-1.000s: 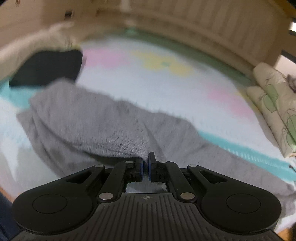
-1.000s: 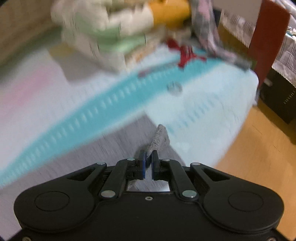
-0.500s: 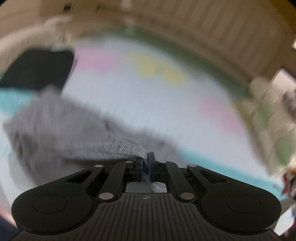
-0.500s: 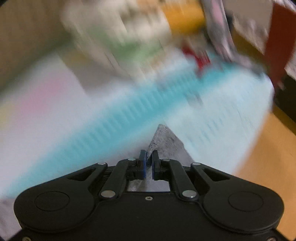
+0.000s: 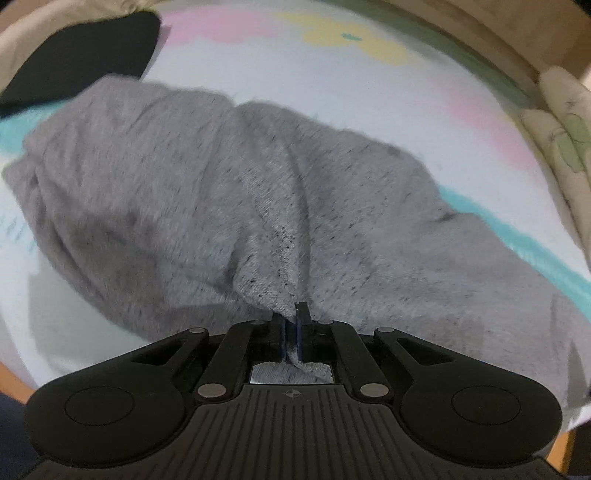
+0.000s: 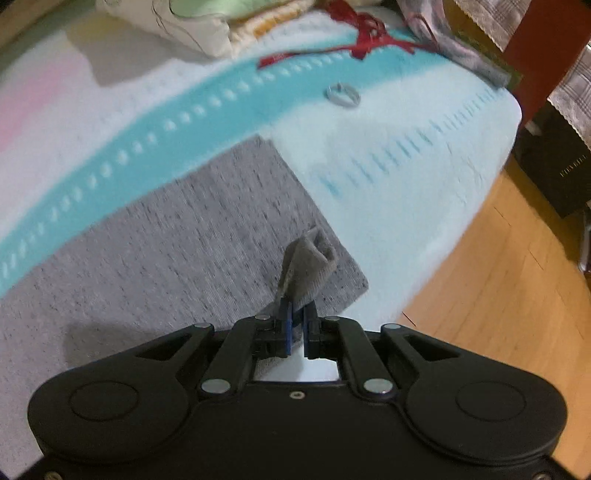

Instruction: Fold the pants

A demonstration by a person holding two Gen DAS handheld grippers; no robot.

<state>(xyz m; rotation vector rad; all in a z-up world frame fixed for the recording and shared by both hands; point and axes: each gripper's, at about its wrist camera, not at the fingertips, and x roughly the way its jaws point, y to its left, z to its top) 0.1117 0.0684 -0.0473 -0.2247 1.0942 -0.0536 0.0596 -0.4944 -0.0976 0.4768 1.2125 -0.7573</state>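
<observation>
Fingers first: in our left gripper [image 5: 291,319] they are pressed together on a bunched fold of the grey pants [image 5: 229,192], and in our right gripper [image 6: 298,314] they pinch a doubled hem corner of the same pants [image 6: 173,236], which stands up a little above the pads. We count two grippers and one pair of pants.

Outward from the fingers, the pants lie on the bed [image 6: 406,155], on a pale sheet with a turquoise band [image 6: 192,114]; one squared end rests near the edge of the bed, above the wooden floor [image 6: 509,280].

We judge the cloth soft, fleecy and light, so it will sag and wrinkle between the two holds. It seems not slippery and not fragile. The best places to hold are edges and corners, such as hem and waistband, where the layers are thicker.

Farther away we see one black item [image 5: 81,55], one red ribbon [image 6: 369,35] and one small ring [image 6: 343,95].
</observation>
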